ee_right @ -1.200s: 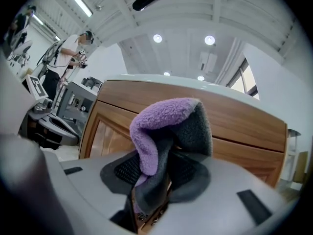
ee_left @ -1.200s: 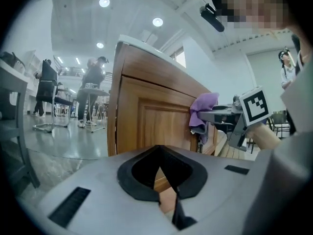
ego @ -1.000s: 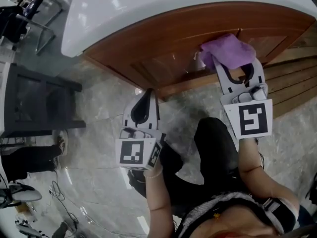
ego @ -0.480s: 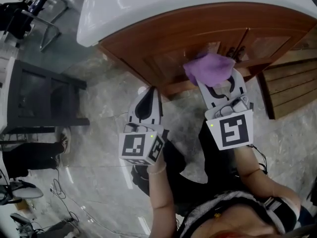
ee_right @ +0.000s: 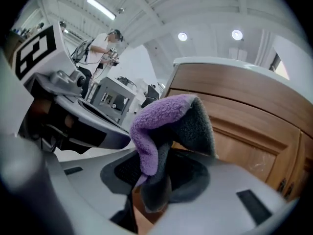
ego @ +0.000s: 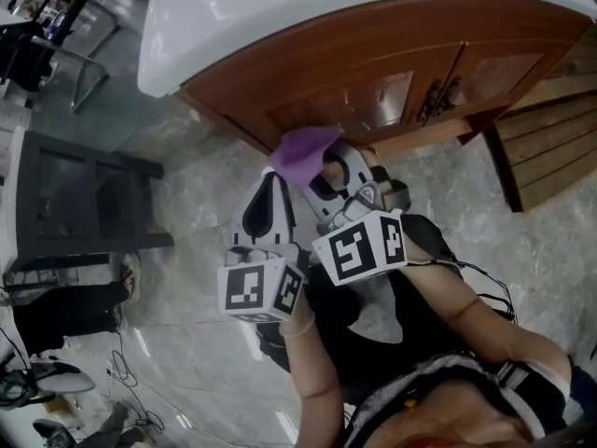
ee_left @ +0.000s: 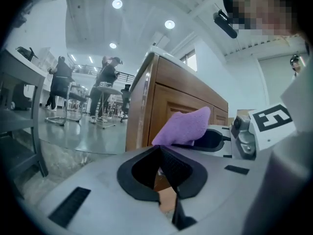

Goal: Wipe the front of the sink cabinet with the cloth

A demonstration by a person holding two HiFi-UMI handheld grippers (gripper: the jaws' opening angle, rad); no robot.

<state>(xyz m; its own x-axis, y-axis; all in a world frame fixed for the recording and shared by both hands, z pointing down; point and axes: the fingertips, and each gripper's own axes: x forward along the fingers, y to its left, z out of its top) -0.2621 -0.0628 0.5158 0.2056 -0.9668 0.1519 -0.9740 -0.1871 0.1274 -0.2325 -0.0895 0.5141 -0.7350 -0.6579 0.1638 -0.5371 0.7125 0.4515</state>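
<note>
Left claw point(ego: 271, 177) idle, right claw point(ego: 326, 166) at the end of a leftward sweep.
Clenched on nothing, the left claw hung low over the floor point(ego: 205, 157), jaws pressed together. Just beside it, the right claw was grasping the purple cloth point(ego: 303, 146), which had travelled from the door handles point(ego: 434, 96) across the left door point(ego: 345, 101) within the past second. The cloth sat by the lower left corner of the sink cabinet point(ego: 373, 54); whether it touched the wood could not be told. Judged from that, one pass over the left door was finished, and the right door point(ego: 508, 73), beyond the handles, probably still wanted wiping.
</note>
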